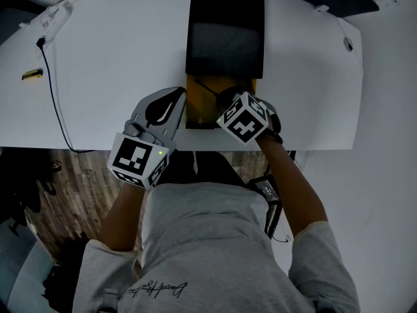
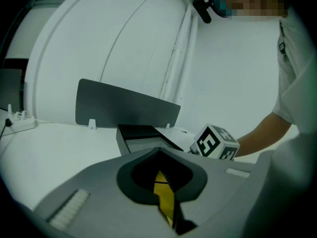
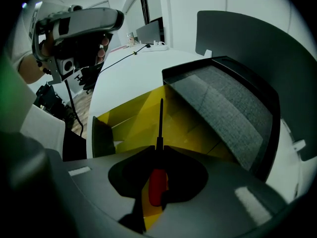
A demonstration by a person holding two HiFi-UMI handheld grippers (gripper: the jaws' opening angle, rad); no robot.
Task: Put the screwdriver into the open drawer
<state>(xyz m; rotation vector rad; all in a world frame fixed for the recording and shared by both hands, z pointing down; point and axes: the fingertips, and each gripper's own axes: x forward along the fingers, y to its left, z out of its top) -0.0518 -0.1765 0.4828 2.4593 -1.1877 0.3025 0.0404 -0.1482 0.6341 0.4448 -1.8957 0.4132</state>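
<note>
A screwdriver with a red handle (image 3: 156,185) and a thin dark shaft (image 3: 160,123) sits between the jaws of my right gripper (image 3: 159,148), which is shut on it. The shaft points down into the open yellow drawer (image 3: 131,115). From the head view, the right gripper (image 1: 226,102) hangs over the drawer (image 1: 195,113) and the shaft (image 1: 207,88) slants across it. My left gripper (image 1: 182,95) rests at the drawer's left edge. In its own view the left gripper (image 2: 158,152) looks shut, with only a yellow sliver showing through the slit.
The drawer belongs to a black box (image 1: 225,31) with a grey felt top (image 3: 223,103) on a white table (image 1: 117,51). A grey divider panel (image 2: 124,105) stands behind it. A black cable (image 1: 55,103) and a small yellow item (image 1: 31,74) lie at the left.
</note>
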